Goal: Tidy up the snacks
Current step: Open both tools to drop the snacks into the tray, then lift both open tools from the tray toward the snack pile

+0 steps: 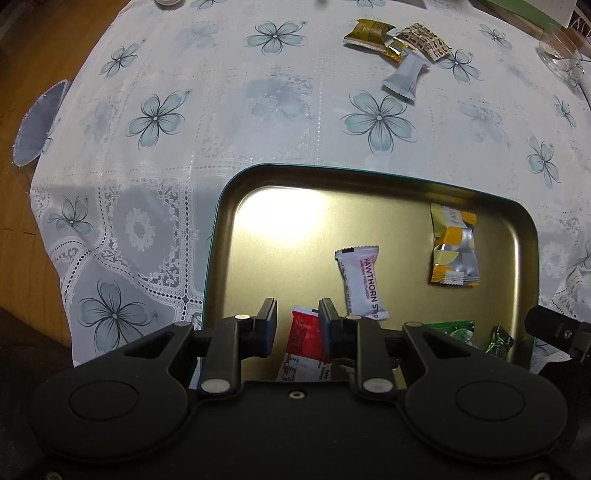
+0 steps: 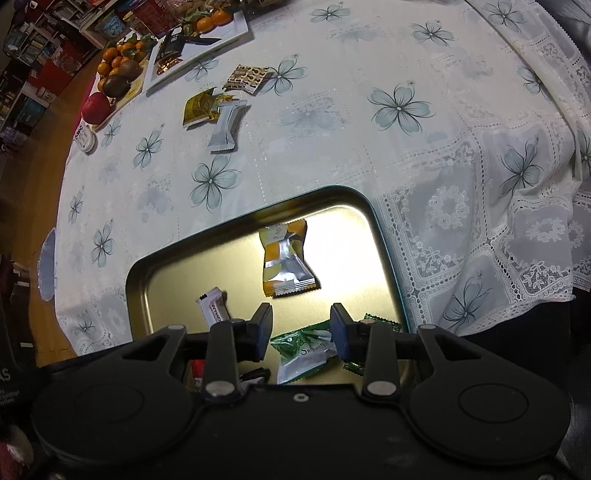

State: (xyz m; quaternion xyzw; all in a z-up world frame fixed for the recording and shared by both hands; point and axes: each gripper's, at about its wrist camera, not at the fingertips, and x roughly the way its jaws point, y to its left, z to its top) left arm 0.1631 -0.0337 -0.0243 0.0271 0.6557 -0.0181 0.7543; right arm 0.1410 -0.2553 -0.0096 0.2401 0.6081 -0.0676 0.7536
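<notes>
Snacks (image 1: 453, 246) – crinkly wrapped packets – lie in gold tin (image 1: 236, 206); both grippers (image 1: 297, 314) (image 2: 301, 322) gape, empty.

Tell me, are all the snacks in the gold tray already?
No, a little pile of wrapped snacks lies on the flowered tablecloth, outside the gold tray.

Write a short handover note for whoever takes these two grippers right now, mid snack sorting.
Left gripper: open, empty, over the red packet in the gold tray.
Right gripper: open, empty, over the green packet.
Done: also in the tray are the hawthorn strip, the yellow-and-silver packet and a small green candy.
Left: four packets on the tablecloth: olive-gold packet, small gold candy, brown patterned packet, grey packet.
</notes>
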